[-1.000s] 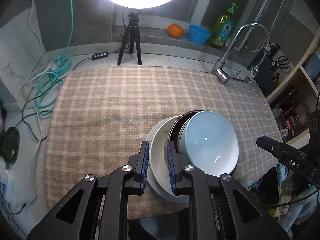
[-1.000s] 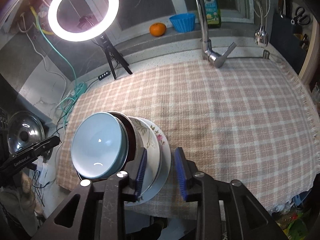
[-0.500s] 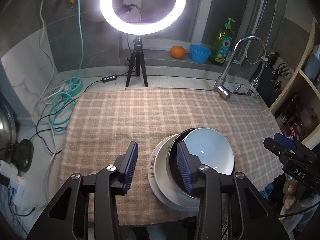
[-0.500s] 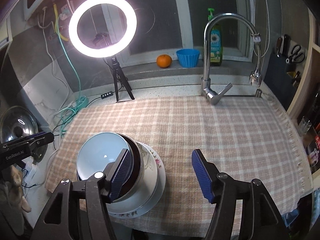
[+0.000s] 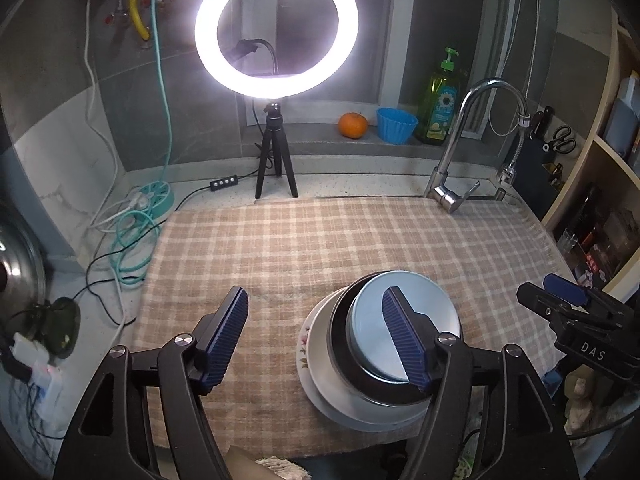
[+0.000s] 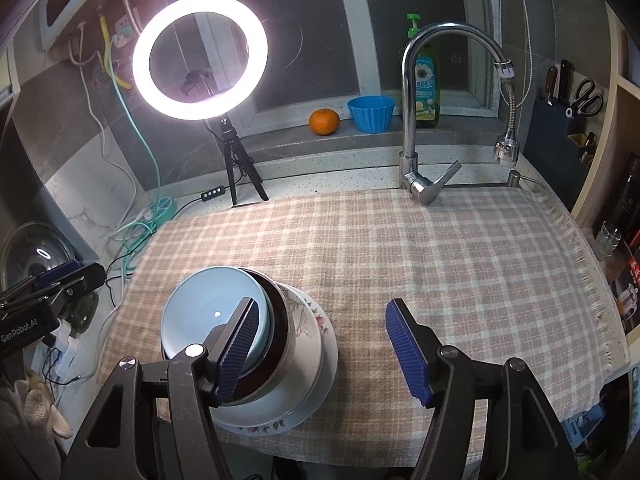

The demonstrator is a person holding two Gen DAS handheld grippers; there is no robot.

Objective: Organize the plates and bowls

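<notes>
A stack of dishes sits on the checked cloth (image 5: pixel 320 240) near its front edge. A floral plate (image 5: pixel 304 340) is at the bottom, then a white dish, a dark bowl (image 5: pixel 336 336) and a light blue bowl (image 5: pixel 436 304) on top. My left gripper (image 5: pixel 316 340) hovers above the stack's left side with its jaws opening and its pads pressing on nothing. In the right wrist view the blue bowl (image 6: pixel 208 300) and floral plate (image 6: pixel 280 424) lie lower left. My right gripper (image 6: pixel 324 348) is open above the stack's right side.
A ring light on a tripod (image 5: pixel 276 28) stands behind the cloth, with cables (image 5: pixel 136 220) at the left. A faucet (image 5: pixel 452 184) rises at the back right. An orange (image 5: pixel 352 124), a blue cup (image 5: pixel 396 124) and a soap bottle (image 5: pixel 440 100) sit on the sill. Shelves (image 5: pixel 600 200) line the right.
Both grippers let go of the plate's rim, opened wide and rose back from the stack. The stack now rests on the cloth by itself.
</notes>
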